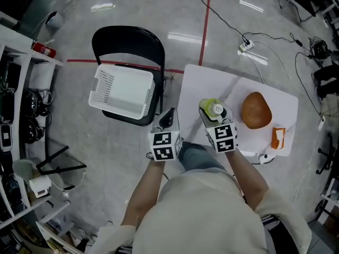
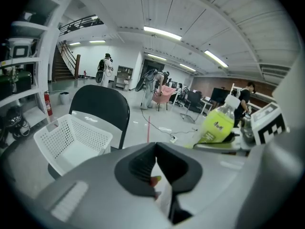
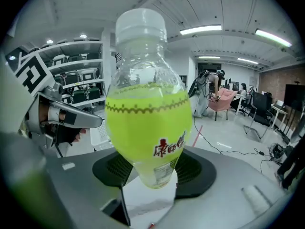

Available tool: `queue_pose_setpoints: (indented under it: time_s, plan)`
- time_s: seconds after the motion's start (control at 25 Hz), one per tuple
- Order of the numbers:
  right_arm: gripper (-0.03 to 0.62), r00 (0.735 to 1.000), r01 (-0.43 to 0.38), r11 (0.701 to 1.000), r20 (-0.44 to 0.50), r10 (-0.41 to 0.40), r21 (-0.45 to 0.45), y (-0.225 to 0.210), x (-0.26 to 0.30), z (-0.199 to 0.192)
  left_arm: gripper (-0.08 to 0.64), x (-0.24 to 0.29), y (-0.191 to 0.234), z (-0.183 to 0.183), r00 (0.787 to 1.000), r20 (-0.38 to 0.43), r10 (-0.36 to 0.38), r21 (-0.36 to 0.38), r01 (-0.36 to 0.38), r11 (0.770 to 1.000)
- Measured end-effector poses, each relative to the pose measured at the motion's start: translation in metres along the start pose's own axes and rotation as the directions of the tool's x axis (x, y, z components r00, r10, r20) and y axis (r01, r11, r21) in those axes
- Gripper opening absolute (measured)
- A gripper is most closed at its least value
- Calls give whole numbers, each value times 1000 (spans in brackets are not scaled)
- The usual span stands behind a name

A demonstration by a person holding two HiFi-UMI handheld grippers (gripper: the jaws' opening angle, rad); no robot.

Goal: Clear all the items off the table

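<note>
1. The fingers (image 3: 196, 171) of the right gripper (image 3: 150, 175) are closed on the lower part of a bottle of yellow-green drink (image 3: 147, 123). The bottle stands upright between them, with its white cap on top.
2. The fingers (image 2: 138, 168) of the left gripper (image 2: 155, 163) are pressed together and hold nothing.
3. In the head view the bottle is held over the near left part of the white table (image 1: 201, 83), not far from the table's left edge.
4. The left gripper is beyond that left edge, over the floor, just beside the right gripper.
5. On the table a round brown item (image 1: 256, 110) lies right of the bottle, apart from it. I cannot tell what it is.
6. An orange packet (image 1: 278, 138) lies near the right near edge of the table, close to the brown item.
7. Left of the table stands a black chair (image 1: 127, 38) with a white basket (image 1: 124, 91) on its seat, its open top facing up.
8. A narrow strip of floor separates the chair and the table's left edge.
9. Shelves (image 1: 10, 89) close the far left side, and cables (image 1: 233, 25) cross the floor beyond the table.
</note>
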State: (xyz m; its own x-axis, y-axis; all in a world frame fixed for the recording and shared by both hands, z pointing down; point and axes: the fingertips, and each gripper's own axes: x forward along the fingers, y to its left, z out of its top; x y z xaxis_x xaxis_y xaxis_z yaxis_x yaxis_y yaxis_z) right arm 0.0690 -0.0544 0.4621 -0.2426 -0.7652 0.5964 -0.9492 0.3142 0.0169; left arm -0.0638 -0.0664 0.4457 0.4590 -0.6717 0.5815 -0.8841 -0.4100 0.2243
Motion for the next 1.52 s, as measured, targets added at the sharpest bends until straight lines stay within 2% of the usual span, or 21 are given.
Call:
queue_pose_setpoints:
  time_s: [0.28,0.6,0.72,1.12,1.52]
  plan:
    - [261,1000,-21,999,9,21,-38,6,-8,25,9,-14,4,25,999,51,-1,7,1,1000]
    - [261,997,-66,995,31,69,-77,12,-13,47,9,-19,17,40,995,91,47,8,-48,999]
    - [261,997,-65,995,39,67,-71,16,-12,47,9,-20,22,41,994,97,58,13,-59,998]
    - [261,995,-91,994,25,93,-67,41,-3,56,9,-25,50,41,992,95,82,-36,-78,996]
    - [261,995,-93,992,33,96,-84,70,26,88,9,-27,100,50,993,93,78,-39,-74,996]
